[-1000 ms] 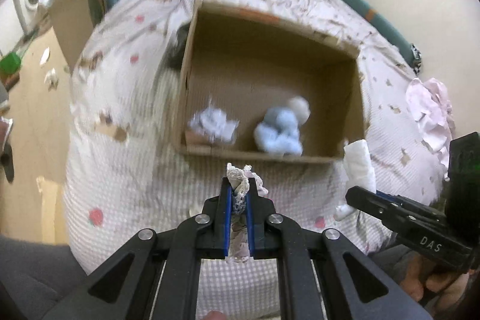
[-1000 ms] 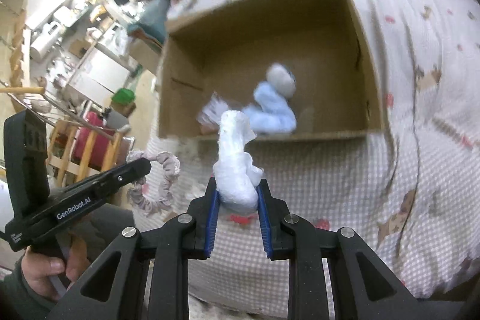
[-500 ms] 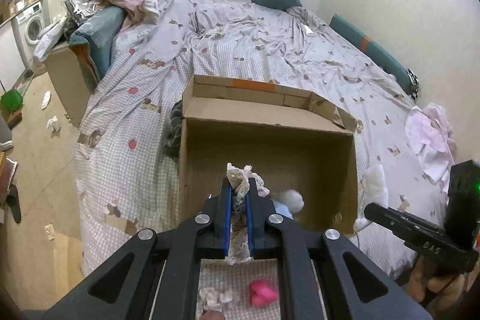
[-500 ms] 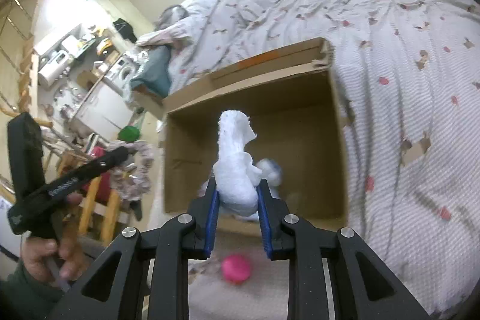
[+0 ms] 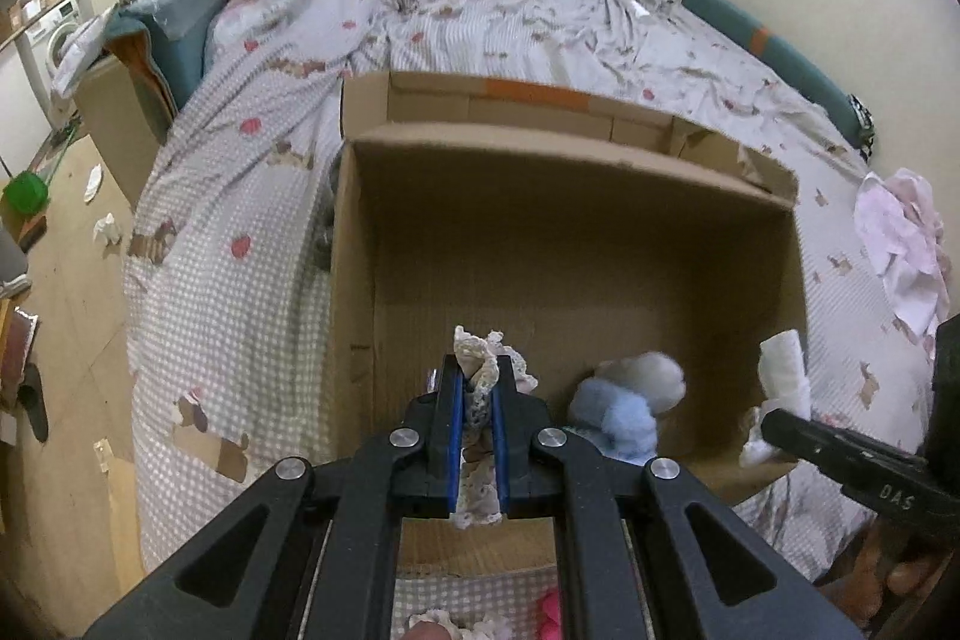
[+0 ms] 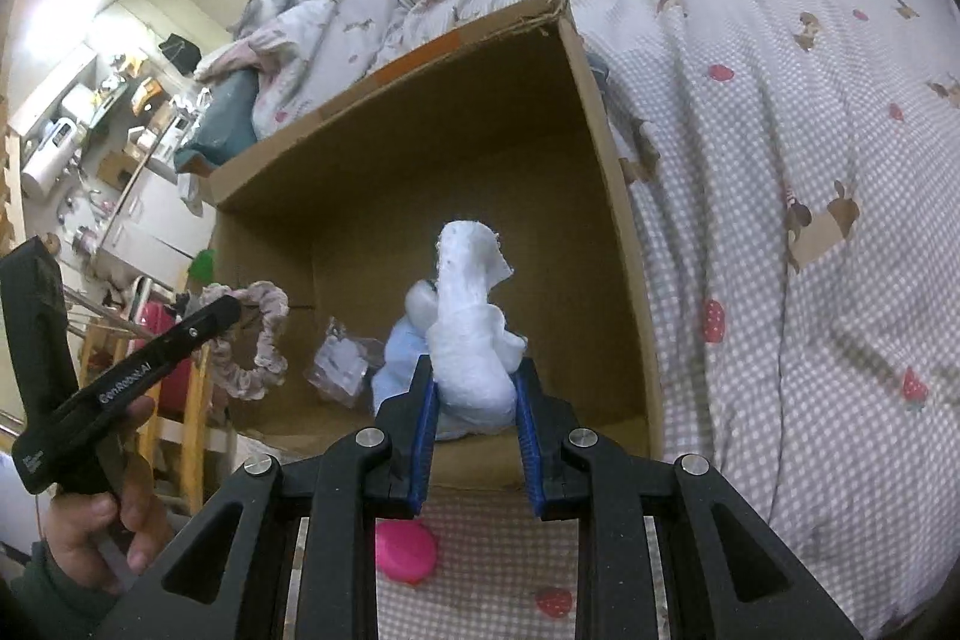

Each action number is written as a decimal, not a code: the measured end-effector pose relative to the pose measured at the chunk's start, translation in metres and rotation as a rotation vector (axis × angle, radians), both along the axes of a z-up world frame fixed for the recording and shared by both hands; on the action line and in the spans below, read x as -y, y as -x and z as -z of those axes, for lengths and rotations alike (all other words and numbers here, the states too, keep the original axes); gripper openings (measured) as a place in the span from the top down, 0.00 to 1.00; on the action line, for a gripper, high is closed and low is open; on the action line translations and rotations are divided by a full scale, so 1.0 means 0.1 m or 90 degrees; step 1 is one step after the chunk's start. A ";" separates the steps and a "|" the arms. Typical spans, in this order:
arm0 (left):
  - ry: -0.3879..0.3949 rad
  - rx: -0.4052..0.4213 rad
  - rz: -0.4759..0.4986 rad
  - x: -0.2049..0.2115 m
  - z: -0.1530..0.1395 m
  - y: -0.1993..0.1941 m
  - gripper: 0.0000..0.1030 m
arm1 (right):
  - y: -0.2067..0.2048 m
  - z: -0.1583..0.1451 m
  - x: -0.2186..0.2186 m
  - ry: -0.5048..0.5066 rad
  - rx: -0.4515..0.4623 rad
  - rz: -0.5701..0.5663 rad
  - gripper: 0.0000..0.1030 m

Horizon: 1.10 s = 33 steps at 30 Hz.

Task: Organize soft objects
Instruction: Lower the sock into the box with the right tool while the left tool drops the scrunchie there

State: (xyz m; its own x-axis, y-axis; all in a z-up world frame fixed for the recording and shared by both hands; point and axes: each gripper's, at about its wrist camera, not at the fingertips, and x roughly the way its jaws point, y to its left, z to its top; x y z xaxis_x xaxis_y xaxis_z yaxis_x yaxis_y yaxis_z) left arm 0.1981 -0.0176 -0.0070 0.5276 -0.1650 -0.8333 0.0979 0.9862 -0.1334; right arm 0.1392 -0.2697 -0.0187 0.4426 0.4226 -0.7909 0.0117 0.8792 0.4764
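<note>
i'm pinching a frilly lace scrunchie point(image 5: 478, 388) in my left gripper point(image 5: 477, 394) and squeezing a fluffy white sock point(image 6: 471, 340) in my right gripper point(image 6: 474, 388), over the brown cardboard box point(image 5: 558, 244).

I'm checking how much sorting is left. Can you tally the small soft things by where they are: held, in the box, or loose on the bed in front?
Held in a gripper: 2, the scrunchie and the white cloth.
In the box: 2, the blue plush and a clear packet.
In front on the bed: 1, a pink thing.
Total: 5
</note>
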 end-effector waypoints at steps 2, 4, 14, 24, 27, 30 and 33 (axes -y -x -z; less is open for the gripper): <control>-0.005 -0.007 0.001 0.01 0.08 -0.01 0.92 | -0.05 0.04 -0.04 0.013 -0.011 -0.002 0.75; -0.012 -0.011 0.001 0.02 0.13 -0.01 0.92 | -0.08 0.10 -0.08 0.027 -0.024 -0.006 0.75; -0.019 -0.007 0.013 0.09 0.17 0.01 0.92 | -0.17 0.22 -0.21 0.061 -0.040 -0.019 0.75; -0.026 -0.007 0.033 0.20 0.23 0.06 0.89 | -0.20 0.27 -0.30 0.063 -0.045 -0.030 0.75; -0.023 -0.012 0.029 0.18 0.25 0.07 0.75 | -0.22 0.27 -0.31 0.065 -0.045 -0.029 0.75; -0.026 -0.013 0.031 0.19 0.25 0.08 0.42 | -0.22 0.27 -0.30 0.063 -0.045 -0.029 0.75; -0.017 -0.002 0.030 0.19 0.20 0.08 0.36 | -0.22 0.27 -0.30 0.061 -0.040 -0.030 0.75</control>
